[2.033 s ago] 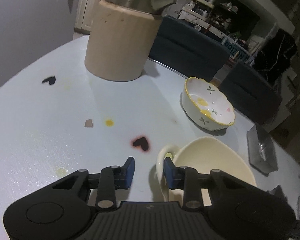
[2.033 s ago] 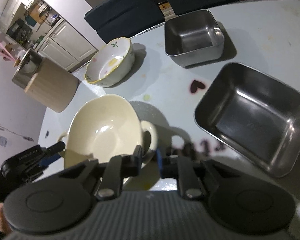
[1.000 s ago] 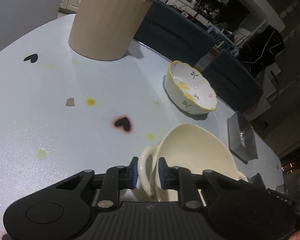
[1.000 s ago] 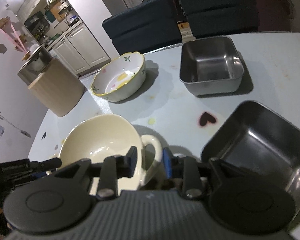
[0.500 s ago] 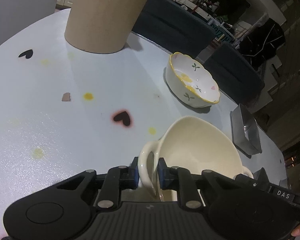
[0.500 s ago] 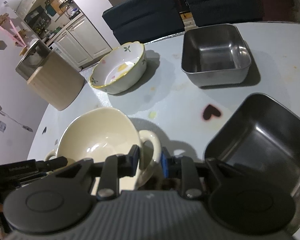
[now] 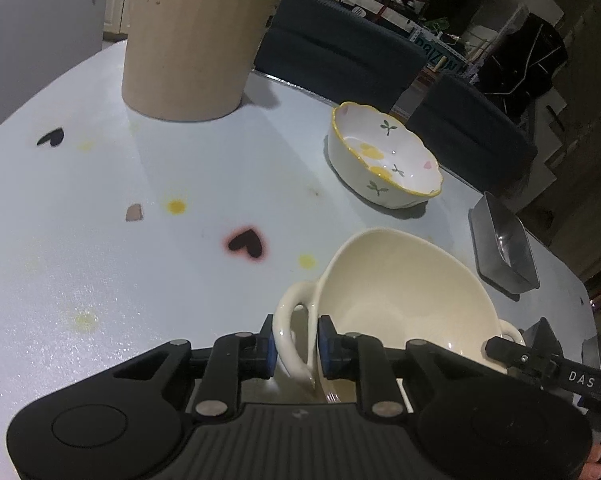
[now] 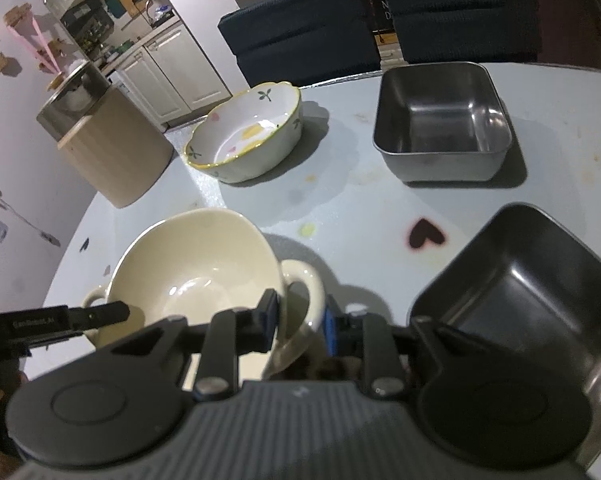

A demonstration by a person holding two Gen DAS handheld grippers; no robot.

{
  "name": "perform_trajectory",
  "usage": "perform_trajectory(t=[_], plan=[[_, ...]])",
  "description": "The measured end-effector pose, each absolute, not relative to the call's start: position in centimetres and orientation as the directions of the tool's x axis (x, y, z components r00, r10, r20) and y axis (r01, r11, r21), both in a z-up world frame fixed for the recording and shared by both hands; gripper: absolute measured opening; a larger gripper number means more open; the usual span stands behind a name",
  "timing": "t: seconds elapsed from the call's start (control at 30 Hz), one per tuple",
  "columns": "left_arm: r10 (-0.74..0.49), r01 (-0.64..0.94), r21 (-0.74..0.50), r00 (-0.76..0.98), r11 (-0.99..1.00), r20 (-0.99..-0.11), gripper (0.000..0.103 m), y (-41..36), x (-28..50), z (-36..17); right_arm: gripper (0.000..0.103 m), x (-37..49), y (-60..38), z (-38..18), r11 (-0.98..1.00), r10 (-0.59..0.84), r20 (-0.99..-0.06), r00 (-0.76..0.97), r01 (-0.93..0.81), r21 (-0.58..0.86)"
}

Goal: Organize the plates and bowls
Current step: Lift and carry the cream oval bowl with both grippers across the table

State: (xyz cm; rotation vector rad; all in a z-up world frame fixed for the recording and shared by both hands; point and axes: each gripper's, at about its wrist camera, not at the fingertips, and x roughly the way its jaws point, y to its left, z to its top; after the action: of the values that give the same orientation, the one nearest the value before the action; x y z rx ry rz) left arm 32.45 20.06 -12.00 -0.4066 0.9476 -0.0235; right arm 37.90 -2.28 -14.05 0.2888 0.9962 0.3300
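**Two hand-held grippers hold one cream bowl by its two handles**

Going left to right in the right wrist view, one tall tan canister [image 8: 114,152] with a shiny metal lid stands near the far left edge of the desk [image 8: 560,128]. Next comes one white bowl with a yellow rim [image 8: 246,136] and small painted leaves, near the far edge. Right of it sits one small square steel tray [image 8: 442,120], also near the far edge. One bigger steel tray [image 8: 512,296] lies near the right edge, close to the camera. That makes two bowls and two steel trays.

The cream bowl [image 8: 196,272] is at the near edge of the desk, left of the bigger tray. It has two loop handles, one on each side.

The left hand-held gripper [image 7: 296,346] is clamped on the left handle [image 7: 290,334], with a blue pad pressed on each side of it. The right hand-held gripper [image 8: 300,316] is clamped on the right handle [image 8: 308,296] the same way.

The desk is pale blue with dark heart shapes and yellow dots on it. In the left wrist view the letters "DAS" show in white on the other gripper's arm. In the right wrist view there is white writing on the left one's arm, too small to read.
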Motion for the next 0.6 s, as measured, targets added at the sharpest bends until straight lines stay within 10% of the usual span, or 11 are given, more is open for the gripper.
perform_trajectory(t=[0.6], plan=[[-0.176,-0.125,-0.329,0.644,0.936,-0.745,0.022,18.9,30.3,-9.2,0.028,36.4,-2.4,-11.4,0.922,0.382,-0.731,0.565,-0.188,0.337]])
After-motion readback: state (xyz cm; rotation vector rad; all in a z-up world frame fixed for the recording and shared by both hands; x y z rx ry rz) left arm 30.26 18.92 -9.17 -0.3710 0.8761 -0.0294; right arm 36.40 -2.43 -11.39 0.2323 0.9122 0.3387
